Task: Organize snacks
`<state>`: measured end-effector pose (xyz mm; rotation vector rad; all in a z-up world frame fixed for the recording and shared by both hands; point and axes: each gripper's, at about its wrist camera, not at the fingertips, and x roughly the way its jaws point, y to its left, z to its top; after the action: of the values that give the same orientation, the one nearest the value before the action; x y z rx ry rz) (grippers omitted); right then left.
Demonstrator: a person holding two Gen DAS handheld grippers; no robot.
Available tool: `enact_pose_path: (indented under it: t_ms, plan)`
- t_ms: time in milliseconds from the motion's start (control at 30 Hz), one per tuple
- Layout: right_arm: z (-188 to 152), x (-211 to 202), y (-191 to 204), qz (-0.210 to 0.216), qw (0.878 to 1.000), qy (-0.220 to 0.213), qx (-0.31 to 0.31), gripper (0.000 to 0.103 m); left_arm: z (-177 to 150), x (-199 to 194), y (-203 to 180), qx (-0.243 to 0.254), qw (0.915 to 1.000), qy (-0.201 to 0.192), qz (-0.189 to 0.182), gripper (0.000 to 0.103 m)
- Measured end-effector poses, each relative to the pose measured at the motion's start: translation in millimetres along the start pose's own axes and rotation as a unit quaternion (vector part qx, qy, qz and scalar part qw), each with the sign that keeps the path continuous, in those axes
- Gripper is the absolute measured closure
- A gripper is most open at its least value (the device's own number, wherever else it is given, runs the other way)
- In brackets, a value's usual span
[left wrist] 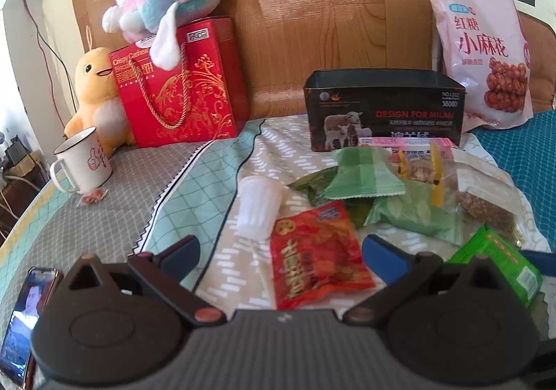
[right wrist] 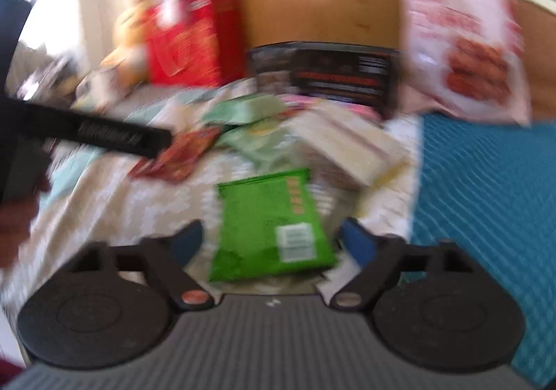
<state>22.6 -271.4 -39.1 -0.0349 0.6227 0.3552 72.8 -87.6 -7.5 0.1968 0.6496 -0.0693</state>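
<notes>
With both tools spread apart and empty, the right tool should sink squarely over the green packet lying on the bed between its fingers, then carry it toward the black box at 12 o'clock.

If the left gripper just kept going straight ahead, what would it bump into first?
Most likely the red snack packet, which lies on the bedspread between the open fingers of the left gripper. Beyond it sit green packets and the black box, though depth is hard to judge here.
</notes>
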Motion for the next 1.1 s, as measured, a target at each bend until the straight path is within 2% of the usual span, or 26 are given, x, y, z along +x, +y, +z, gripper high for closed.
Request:
enact_pose_path:
  t_ms: [67, 133, 167, 200, 267, 333, 467, 533, 600, 667, 800, 1100]
  plan:
    - [0, 1, 13, 0.027, 0.997, 0.003, -0.067, 0.036, -1, -1, 4, -0.001, 1.0, -0.002, 0.001, 0.0]
    - [-4, -3, 23, 0.1, 0.989, 0.005, -0.106, 0.036, -2, -1, 8, 0.001, 1.0, -0.003, 0.002, 0.0]
    - [-5, -6, 26, 0.112, 0.987, 0.002, -0.118, 0.034, -3, -1, 9, 0.001, 1.0, -0.004, 0.004, 0.0]
    - [-8, -9, 30, 0.112, 0.985, -0.006, -0.13, 0.032, -3, -1, 11, 0.0, 1.0, -0.003, 0.006, 0.0]
    - [-12, -17, 32, 0.087, 0.986, -0.026, -0.14, 0.012, -4, 0, 13, -0.003, 1.0, -0.002, 0.007, 0.0]
    - [-12, -26, 24, 0.069, 0.99, -0.043, -0.113, 0.01, -5, 1, 16, -0.007, 1.0, -0.001, 0.005, 0.0]
    - [-17, -44, 4, 0.064, 0.996, -0.046, -0.04, 0.01, -7, 2, 18, -0.008, 0.9999, -0.006, 0.004, 0.001]
    - [-21, -50, 1, 0.063, 0.997, -0.043, -0.009, 0.012, -8, 2, 20, -0.013, 0.9999, -0.006, -0.001, 0.002]
    - [-24, -55, 0, 0.063, 0.997, -0.041, 0.022, 0.019, -8, 1, 21, -0.015, 0.9999, -0.007, -0.004, 0.004]
    - [-27, -57, 2, 0.065, 0.996, -0.041, 0.044, 0.035, -9, 0, 22, -0.016, 0.9998, -0.008, -0.006, 0.005]
    - [-28, -57, 7, 0.075, 0.994, -0.042, 0.064, 0.051, -11, -2, 25, -0.019, 0.9998, -0.01, -0.006, 0.007]
    - [-29, -62, 27, 0.115, 0.992, -0.023, 0.044, 0.053, -22, -11, 50, -0.084, 0.9961, -0.025, 0.007, 0.005]
